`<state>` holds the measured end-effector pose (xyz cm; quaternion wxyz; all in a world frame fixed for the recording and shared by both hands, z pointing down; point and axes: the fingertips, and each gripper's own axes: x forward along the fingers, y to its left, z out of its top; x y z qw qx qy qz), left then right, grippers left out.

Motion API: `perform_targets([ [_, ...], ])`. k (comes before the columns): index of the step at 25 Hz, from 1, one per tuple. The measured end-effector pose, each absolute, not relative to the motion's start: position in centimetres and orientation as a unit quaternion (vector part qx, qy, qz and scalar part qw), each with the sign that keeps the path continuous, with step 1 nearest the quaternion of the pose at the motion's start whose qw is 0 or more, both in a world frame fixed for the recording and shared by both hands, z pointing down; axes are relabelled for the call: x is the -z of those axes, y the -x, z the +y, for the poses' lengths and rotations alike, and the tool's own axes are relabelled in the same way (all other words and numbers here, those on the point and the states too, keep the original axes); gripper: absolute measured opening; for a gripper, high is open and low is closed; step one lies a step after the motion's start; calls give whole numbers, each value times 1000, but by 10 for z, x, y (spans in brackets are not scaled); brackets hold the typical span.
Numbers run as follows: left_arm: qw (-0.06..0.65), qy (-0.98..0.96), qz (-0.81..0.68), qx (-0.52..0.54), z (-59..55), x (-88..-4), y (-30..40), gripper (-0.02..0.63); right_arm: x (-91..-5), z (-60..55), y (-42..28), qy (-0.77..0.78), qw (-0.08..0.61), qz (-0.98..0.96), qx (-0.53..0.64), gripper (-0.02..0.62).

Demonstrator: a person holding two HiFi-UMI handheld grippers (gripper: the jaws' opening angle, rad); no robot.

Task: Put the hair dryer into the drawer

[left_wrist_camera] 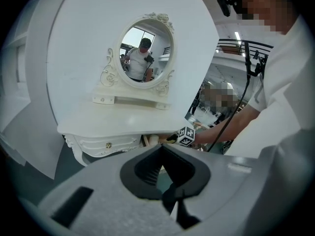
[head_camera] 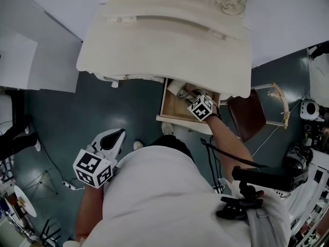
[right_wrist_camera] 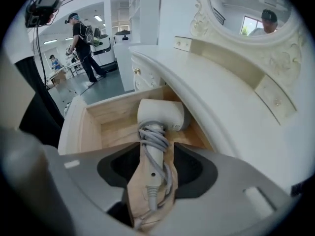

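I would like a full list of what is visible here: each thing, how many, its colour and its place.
dressing table: one, cream white, top of the head view
mirror: one, oval, white carved frame, on the dressing table
drawer: one, light wood inside, pulled open under the table
hair dryer: one, white, grey cord wound round its handle, lying in the drawer
chair: one, brown seat, cream frame, right of the drawer
right gripper: one, grey, above the drawer, fingers open either side of the dryer's handle
left gripper: one, grey, above the floor at the left, fingers together, empty
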<state>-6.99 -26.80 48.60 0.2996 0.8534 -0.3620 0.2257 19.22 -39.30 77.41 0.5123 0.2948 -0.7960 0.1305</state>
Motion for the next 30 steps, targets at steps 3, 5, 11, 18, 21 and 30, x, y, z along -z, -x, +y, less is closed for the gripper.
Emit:
perform_targets([
  [3, 294, -860, -354, -219, -260, -483, 80, 3, -757, -385, -194, -322, 511, -788, -121, 126],
  [5, 291, -865, -349, -215, -254, -482, 88, 3, -747, -378, -192, -336, 513, -780, -119, 16],
  [11, 282, -876, -333, -205, -229, -480, 111, 3, -726, -339, -176, -358, 507, -769, -155, -2],
  [18, 267, -885, -327, -198, -196, -473, 141, 3, -693, -273, -125, -357, 446, -790, -221, -2],
  [21, 262, -889, -320, -197, -181, -474, 153, 3, -677, -247, -101, -359, 430, -796, -231, -2],
  [30, 256, -896, -301, -204, -132, -481, 185, 3, -624, -175, -21, -347, 390, -826, -212, -2],
])
